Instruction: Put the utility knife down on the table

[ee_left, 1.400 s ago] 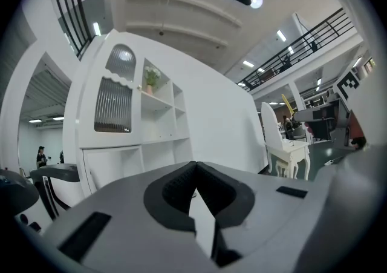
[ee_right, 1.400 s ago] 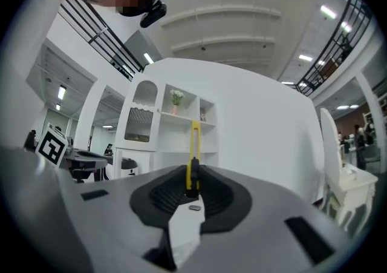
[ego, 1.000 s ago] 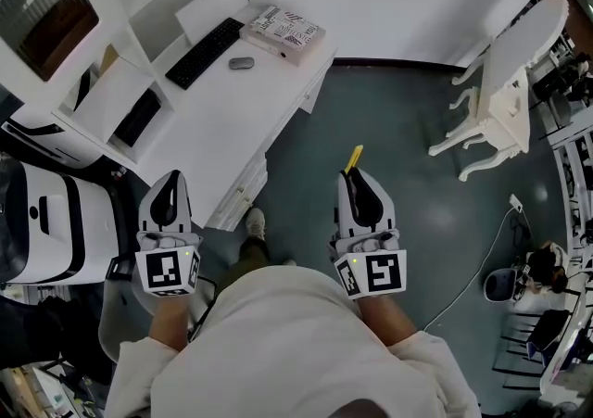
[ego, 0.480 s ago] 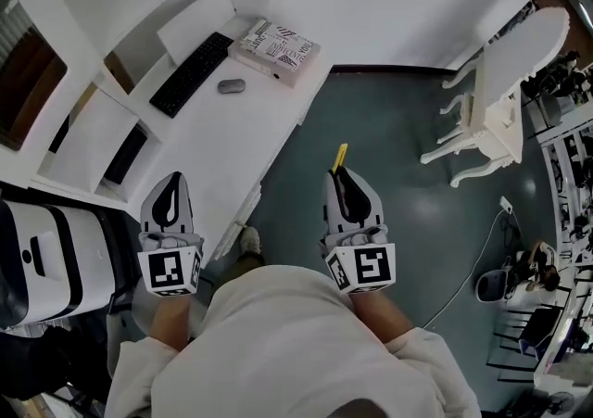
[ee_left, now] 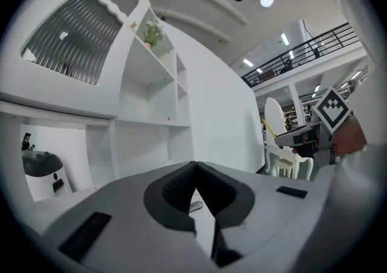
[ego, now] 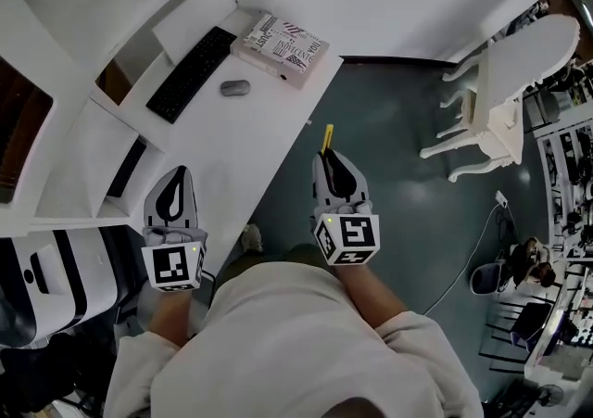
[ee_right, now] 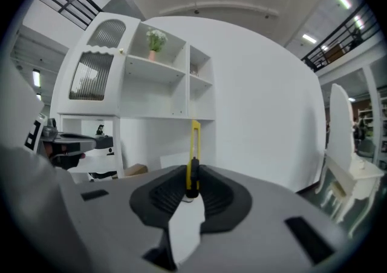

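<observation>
A yellow utility knife [ego: 327, 136] sticks out ahead of my right gripper [ego: 326, 155], which is shut on its handle. It hangs over the dark floor, just off the white table's [ego: 250, 143] near edge. In the right gripper view the knife [ee_right: 194, 148] stands upright between the dark pads [ee_right: 211, 196], with the white shelf unit behind it. My left gripper [ego: 179, 175] hovers over the table's left part. Its jaws [ee_left: 194, 169] meet at the tips with nothing in them. The knife [ee_left: 269, 130] also shows at the right of the left gripper view.
On the table lie a black keyboard [ego: 190, 73], a grey mouse [ego: 234, 87] and a printed box [ego: 282, 45]. A white chair [ego: 500, 82] stands on the floor at the right. A white shelf unit [ee_right: 151, 84] rises behind the table. A white-and-black machine [ego: 37, 268] sits at the lower left.
Both grippers have moved forward toward the table. The knife tip is now close to the table's edge, and the left gripper is over the tabletop.
</observation>
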Tool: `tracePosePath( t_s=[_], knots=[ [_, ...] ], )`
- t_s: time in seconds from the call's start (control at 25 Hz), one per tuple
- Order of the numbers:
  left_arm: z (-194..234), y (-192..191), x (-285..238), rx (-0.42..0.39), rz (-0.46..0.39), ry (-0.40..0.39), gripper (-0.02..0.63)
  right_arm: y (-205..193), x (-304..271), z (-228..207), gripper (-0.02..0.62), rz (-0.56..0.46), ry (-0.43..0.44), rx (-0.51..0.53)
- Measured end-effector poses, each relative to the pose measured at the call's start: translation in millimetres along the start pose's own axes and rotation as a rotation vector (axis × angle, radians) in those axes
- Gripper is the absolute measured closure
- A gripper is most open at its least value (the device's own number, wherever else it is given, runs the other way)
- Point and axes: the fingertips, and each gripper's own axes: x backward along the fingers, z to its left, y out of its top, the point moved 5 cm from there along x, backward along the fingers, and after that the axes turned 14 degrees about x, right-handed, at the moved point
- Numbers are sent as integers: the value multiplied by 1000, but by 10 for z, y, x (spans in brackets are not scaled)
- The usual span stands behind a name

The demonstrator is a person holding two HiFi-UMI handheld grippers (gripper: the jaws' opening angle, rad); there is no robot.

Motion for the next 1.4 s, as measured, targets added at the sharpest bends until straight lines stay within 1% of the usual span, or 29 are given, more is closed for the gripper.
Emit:
tracePosePath(
  t_s=[0.16, 0.32, 0.68, 0.92, 1.4],
  knots=[
    [103, -73, -88, 8, 17, 18, 605, -208, -277, 21, 528, 56, 12, -9],
    [160, -69, -177, 3, 28, 54, 604, -422, -599, -14, 528, 106, 38, -26],
    [230, -158, -291, 13, 71, 143, 604, -1130, -1336, -23, 528, 292, 108, -100],
    [303, -255, -372, 18, 119, 183, 605, -1559, -1680, 29, 528, 403, 140, -128],
    [398, -353, -550, 23, 176, 219, 605, -2378, -2103, 161, 528, 643, 172, -172]
  ],
)
